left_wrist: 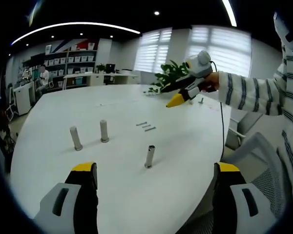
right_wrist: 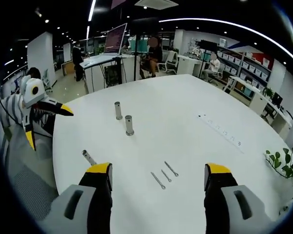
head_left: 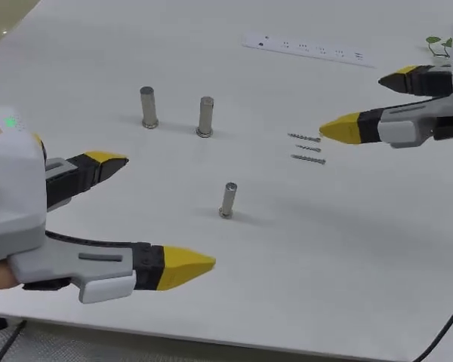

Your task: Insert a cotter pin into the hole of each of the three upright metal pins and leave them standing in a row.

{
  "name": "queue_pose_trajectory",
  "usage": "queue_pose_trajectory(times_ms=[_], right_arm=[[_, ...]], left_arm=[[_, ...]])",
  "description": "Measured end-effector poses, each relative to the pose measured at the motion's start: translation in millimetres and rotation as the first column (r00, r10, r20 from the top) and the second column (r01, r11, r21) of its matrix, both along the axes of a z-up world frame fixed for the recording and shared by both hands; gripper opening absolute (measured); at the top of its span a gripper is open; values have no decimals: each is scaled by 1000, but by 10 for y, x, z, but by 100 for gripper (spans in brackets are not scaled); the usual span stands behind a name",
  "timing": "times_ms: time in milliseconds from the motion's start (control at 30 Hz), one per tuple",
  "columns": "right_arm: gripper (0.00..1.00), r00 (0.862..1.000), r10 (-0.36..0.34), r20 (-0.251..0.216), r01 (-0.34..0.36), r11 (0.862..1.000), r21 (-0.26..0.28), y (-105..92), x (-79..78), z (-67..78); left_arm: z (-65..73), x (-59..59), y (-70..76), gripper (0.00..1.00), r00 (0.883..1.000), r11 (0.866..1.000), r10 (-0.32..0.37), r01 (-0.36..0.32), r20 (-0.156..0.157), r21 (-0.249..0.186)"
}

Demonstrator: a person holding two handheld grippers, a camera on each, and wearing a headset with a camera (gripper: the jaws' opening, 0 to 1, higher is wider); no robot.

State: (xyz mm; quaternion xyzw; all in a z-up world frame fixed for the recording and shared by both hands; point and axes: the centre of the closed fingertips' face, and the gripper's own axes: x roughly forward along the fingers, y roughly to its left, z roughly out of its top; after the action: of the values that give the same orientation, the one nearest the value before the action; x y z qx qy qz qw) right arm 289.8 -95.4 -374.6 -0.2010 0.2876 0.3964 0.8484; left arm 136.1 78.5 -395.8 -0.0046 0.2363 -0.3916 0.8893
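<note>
We judge nothing done yet: left tongs (head_left: 168, 210) and right tongs (head_left: 350, 105) hang spread and empty, three cotter pins (head_left: 307, 148) lie loose on the worktop (head_left: 347, 249) near the three metal pins (head_left: 205, 116), all unpinned.

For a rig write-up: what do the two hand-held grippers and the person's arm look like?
Both the left gripper and the right gripper have pale grey bodies and black jaws with pointed yellow tips. A green light glows on the left one's body. A dark cable hangs from the right one. The arm holding it wears a white sleeve with dark stripes.
</note>
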Motion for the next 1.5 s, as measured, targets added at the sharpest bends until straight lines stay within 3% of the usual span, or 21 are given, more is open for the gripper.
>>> queue_pose_trajectory(times_ms=[200, 467, 633, 833, 1100, 1500], right_arm=[[67, 1000, 29, -13, -29, 999, -23, 55, 85, -115], [43, 998, 57, -36, -59, 997, -54, 97, 197, -268], [40, 996, 63, -64, -68, 994, -86, 61, 317, -406], [30, 993, 81, -85, -91, 987, -132, 15, 347, -551], [27, 990, 90, -109, -108, 981, -162, -14, 436, -700], [17, 984, 109, -142, -140, 963, -230, -42, 411, -901]], left_arm=[[43, 0, 7, 98, 1000, 1000, 13, -13, 6, -1], [75, 8, 15, 98, 1000, 1000, 23, -23, 5, -6], [78, 19, 28, 95, 1000, 1000, 22, -22, 0, -4], [99, 42, 22, 90, 1000, 999, 30, -30, -3, -14], [103, 42, 36, 82, 999, 999, 41, -41, -12, -17], [118, 23, 77, 80, 998, 998, 63, -63, -16, -20]])
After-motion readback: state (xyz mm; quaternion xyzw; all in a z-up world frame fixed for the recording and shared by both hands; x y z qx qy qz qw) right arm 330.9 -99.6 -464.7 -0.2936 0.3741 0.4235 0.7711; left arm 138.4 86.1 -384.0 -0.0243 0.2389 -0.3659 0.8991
